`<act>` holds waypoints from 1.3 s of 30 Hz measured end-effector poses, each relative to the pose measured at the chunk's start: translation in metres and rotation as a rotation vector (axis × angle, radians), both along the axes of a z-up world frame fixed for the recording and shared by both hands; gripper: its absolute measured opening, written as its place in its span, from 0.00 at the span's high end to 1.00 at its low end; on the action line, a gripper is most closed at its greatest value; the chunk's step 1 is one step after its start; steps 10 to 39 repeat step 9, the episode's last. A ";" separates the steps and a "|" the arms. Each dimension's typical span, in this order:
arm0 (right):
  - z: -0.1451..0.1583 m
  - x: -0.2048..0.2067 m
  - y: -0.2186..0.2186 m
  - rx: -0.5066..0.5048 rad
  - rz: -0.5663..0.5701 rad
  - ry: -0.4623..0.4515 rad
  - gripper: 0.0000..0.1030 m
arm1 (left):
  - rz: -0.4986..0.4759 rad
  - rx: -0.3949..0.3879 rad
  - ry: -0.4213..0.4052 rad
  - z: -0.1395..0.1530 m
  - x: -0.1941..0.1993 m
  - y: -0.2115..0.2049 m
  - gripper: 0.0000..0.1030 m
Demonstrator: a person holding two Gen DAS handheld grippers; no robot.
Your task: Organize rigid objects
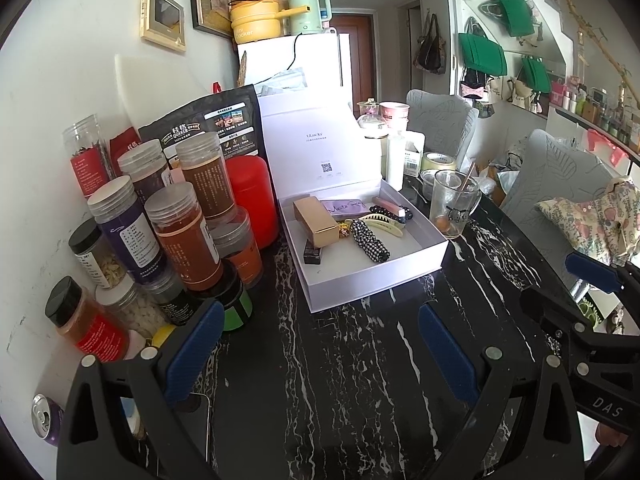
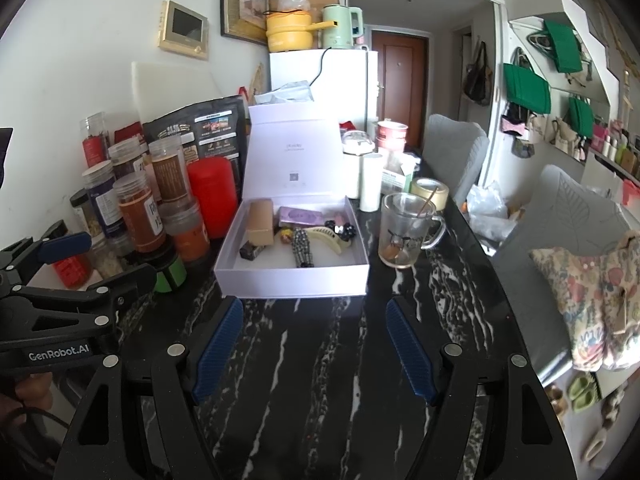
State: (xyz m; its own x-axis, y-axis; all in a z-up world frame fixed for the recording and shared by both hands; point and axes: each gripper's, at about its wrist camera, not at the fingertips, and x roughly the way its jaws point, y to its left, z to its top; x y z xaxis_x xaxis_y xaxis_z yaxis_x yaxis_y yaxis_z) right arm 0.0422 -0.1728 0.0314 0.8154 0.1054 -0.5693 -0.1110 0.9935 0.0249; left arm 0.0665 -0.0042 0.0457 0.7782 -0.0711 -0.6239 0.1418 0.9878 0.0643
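Note:
An open white box [image 1: 376, 276] [image 2: 292, 278] with its lid standing up sits on the black marble table. Inside lie a tan carton [image 1: 316, 220] [image 2: 260, 222], a purple tin [image 1: 346, 207] [image 2: 300, 216], a cream hair claw [image 1: 386, 222] [image 2: 328, 236], a checked scrunchie [image 1: 370, 244] [image 2: 302, 248] and a small dark block [image 1: 313, 254] [image 2: 250, 251]. My left gripper [image 1: 320, 312] is open and empty, in front of the box. My right gripper [image 2: 314, 308] is open and empty, just short of the box's front wall. Each gripper shows in the other's view: the right [image 1: 592, 276], the left [image 2: 68, 248].
Several spice jars [image 1: 184, 232] [image 2: 140, 216], a red canister [image 1: 250, 196] [image 2: 212, 196] and a black pouch [image 1: 208, 124] crowd the left by the wall. A glass mug [image 1: 454, 204] [image 2: 404, 232] stands right of the box. Cups and tape rolls sit behind. Grey chairs [image 2: 560, 216] line the right edge.

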 end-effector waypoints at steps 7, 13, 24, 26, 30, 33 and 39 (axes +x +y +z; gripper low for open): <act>-0.002 0.002 -0.002 0.005 -0.003 0.007 0.27 | -0.005 -0.009 0.007 -0.003 0.002 -0.001 0.04; -0.003 0.003 -0.002 0.005 -0.003 0.011 0.27 | -0.018 -0.019 0.023 -0.005 0.005 -0.001 0.04; -0.003 0.003 -0.002 0.005 -0.003 0.011 0.27 | -0.018 -0.019 0.023 -0.005 0.005 -0.001 0.04; -0.003 0.003 -0.002 0.005 -0.003 0.011 0.27 | -0.018 -0.019 0.023 -0.005 0.005 -0.001 0.04; -0.003 0.003 -0.002 0.005 -0.003 0.011 0.27 | -0.018 -0.019 0.023 -0.005 0.005 -0.001 0.04; -0.003 0.003 -0.002 0.005 -0.003 0.011 0.27 | -0.018 -0.019 0.023 -0.005 0.005 -0.001 0.04; -0.003 0.003 -0.002 0.005 -0.003 0.011 0.27 | -0.018 -0.019 0.023 -0.005 0.005 -0.001 0.04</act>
